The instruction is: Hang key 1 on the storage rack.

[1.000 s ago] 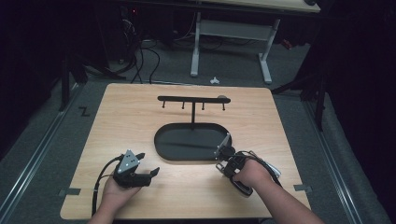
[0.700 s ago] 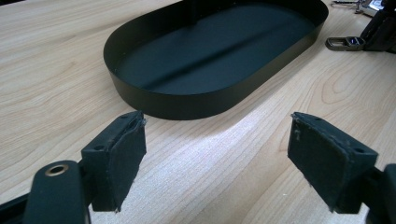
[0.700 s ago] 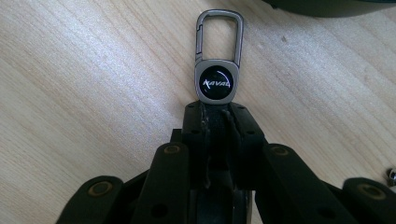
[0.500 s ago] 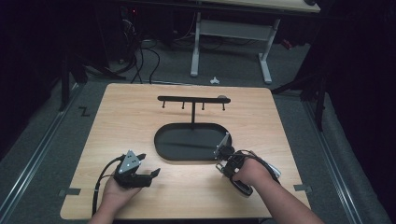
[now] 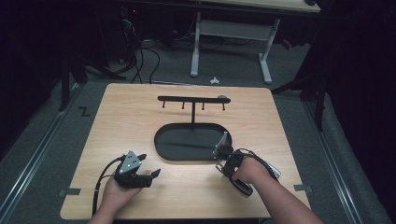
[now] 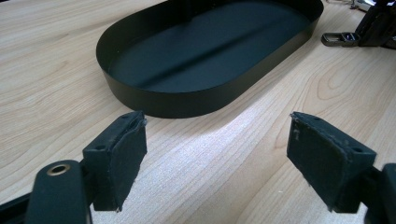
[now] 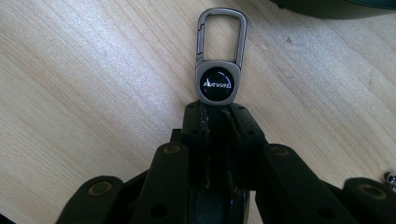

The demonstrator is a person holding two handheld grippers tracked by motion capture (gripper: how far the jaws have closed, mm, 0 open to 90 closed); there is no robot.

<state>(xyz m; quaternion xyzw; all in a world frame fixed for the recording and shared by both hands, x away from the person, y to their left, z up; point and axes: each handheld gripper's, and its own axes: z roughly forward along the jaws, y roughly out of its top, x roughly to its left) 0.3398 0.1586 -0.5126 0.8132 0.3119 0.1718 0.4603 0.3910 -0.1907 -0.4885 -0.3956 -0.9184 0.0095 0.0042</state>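
Right gripper is clamped on the carabiner keychain at the tray's four o'clock edge, so pickup is done, hanging on the hook rack remains, while left gripper idles agape at seven o'clock.

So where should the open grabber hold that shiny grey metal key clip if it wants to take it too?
Probably by the open loop end of the grey metal carabiner clip, coming from the side of the oval black metal tray. The right gripper is already shut on the badge end, so the thin, flat loop is the free part. The left gripper is wide open.
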